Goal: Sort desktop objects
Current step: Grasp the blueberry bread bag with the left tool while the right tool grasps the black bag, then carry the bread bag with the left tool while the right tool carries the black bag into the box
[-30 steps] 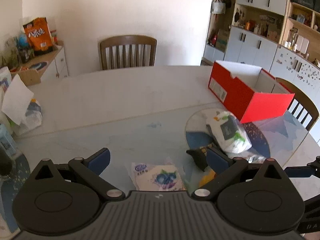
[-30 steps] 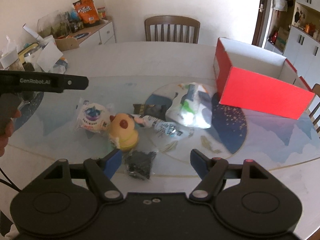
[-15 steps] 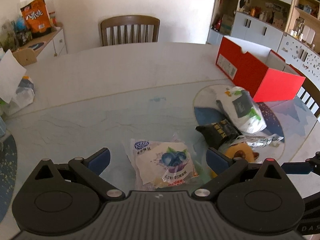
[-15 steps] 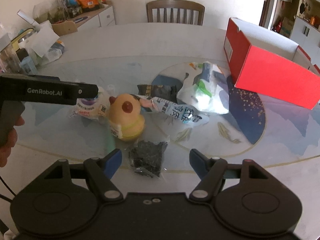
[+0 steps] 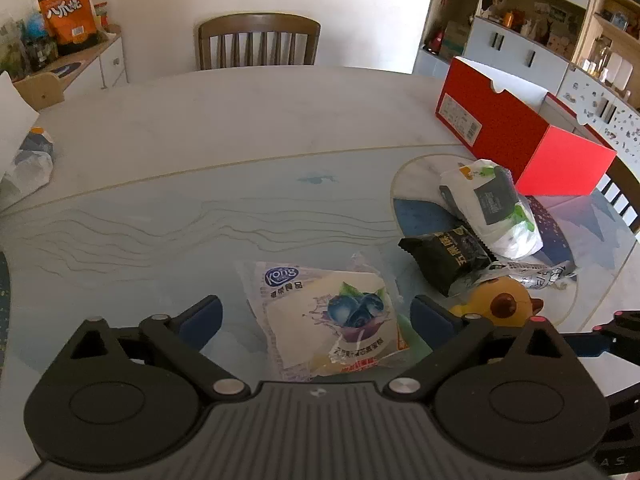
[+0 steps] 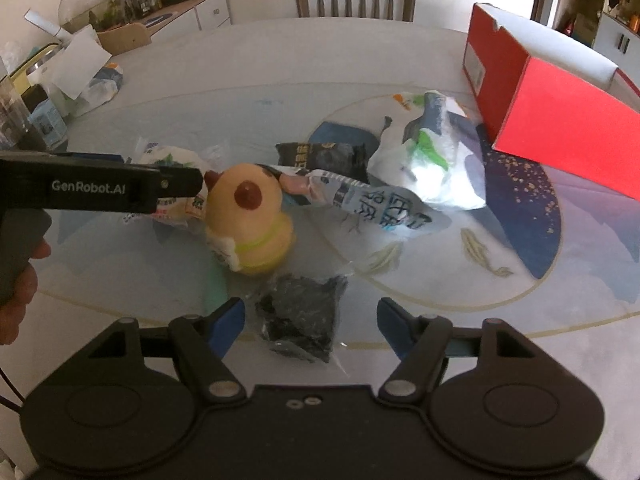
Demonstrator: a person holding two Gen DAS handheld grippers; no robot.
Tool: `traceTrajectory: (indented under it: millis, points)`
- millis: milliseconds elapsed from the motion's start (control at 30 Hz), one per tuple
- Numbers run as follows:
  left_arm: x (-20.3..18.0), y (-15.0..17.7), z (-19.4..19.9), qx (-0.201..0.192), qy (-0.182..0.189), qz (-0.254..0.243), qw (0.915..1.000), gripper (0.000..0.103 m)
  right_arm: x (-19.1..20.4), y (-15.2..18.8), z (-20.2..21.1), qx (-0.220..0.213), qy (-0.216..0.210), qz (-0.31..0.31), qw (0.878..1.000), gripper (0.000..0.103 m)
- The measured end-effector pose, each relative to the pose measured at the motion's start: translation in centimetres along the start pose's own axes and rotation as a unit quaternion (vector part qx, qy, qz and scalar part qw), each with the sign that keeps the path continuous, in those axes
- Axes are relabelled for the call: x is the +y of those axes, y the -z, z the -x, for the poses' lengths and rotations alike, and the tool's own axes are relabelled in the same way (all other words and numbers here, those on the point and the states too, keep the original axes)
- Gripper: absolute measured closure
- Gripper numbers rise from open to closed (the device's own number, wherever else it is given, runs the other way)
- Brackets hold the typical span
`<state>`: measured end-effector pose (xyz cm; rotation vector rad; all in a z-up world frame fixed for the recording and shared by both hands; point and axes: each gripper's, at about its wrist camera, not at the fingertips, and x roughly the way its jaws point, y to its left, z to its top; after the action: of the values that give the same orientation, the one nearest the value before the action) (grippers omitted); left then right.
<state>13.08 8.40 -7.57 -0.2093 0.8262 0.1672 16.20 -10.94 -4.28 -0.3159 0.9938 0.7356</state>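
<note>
A white blueberry bread packet (image 5: 328, 312) lies flat on the glass table top (image 5: 240, 152). My left gripper (image 5: 316, 312) is low over it with its jaws closing. The packet is between the blue pads (image 5: 202, 314), and they do not touch it. My right gripper (image 6: 311, 314) straddles a small clear bag of black pieces (image 6: 302, 316). Its jaws are closing too, with gaps on both sides. A yellow duck toy (image 6: 250, 220) stands just beyond. Past it lie a black snack packet (image 6: 320, 156), a silvery sachet (image 6: 376, 208) and a white-green bag (image 6: 432, 160).
An open red shoe box (image 5: 520, 136) sits at the table's right side. A wooden chair (image 5: 256, 40) stands at the far edge. Paper and bags (image 6: 88, 76) crowd the left rim. A hand (image 6: 16, 292) holds the left tool's handle.
Both grippers have sunk toward the table, so the packets appear larger and now lie between the fingers. The right jaws have narrowed a little.
</note>
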Motion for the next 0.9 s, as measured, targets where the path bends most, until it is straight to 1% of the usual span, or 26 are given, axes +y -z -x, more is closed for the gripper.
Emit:
traceTrajectory:
  millis: [33,100,133,167,233,267,300,367,467,567,700,900]
  points:
    - [0.1,0.0,-0.1,0.001,0.001,0.001,1.0000,0.005,0.0,0.0,-0.1,0.001,-0.001,0.002,1.000,0.035]
    - [0.3,0.1,-0.2,0.004,0.005,0.004,1.0000,0.011,0.1,-0.1,-0.2,0.003,-0.006,0.004,1.000,0.040]
    - [0.3,0.1,-0.3,0.007,0.007,0.006,0.9999,0.013,0.1,-0.1,-0.2,0.006,-0.009,0.004,1.000,0.047]
    - [0.3,0.1,-0.4,0.009,0.010,0.007,0.9999,0.016,0.1,-0.1,-0.3,0.009,-0.012,0.005,1.000,0.049]
    - [0.4,0.2,-0.5,0.011,0.016,0.011,0.9998,0.018,0.2,0.0,-0.4,0.013,-0.011,0.008,1.000,0.050]
    - [0.4,0.2,-0.6,0.012,0.019,0.011,0.9997,0.023,0.2,0.0,-0.4,0.013,-0.010,0.009,1.000,0.050]
    - [0.3,0.2,-0.6,0.014,0.024,0.012,0.9995,0.028,0.3,0.0,-0.4,0.012,-0.012,0.010,1.000,0.053]
    - [0.3,0.1,-0.7,0.017,0.026,0.016,0.9994,0.028,0.3,-0.1,-0.3,0.012,-0.011,0.014,1.000,0.059]
    - [0.4,0.1,-0.6,0.018,0.027,0.020,0.9993,0.034,0.3,-0.1,-0.2,0.012,-0.011,0.016,1.000,0.062]
    - [0.8,0.1,-0.5,0.019,0.037,0.033,0.9986,0.040,0.3,-0.1,0.1,0.007,-0.006,0.020,1.000,0.063]
    - [1.2,0.2,-0.1,0.018,0.044,0.045,0.9979,0.043,0.0,0.0,0.8,0.003,-0.003,0.019,1.000,0.064]
    - [2.0,0.3,1.2,0.010,0.046,0.065,0.9968,0.043,-0.5,0.0,2.0,-0.007,0.002,0.014,1.000,0.064]
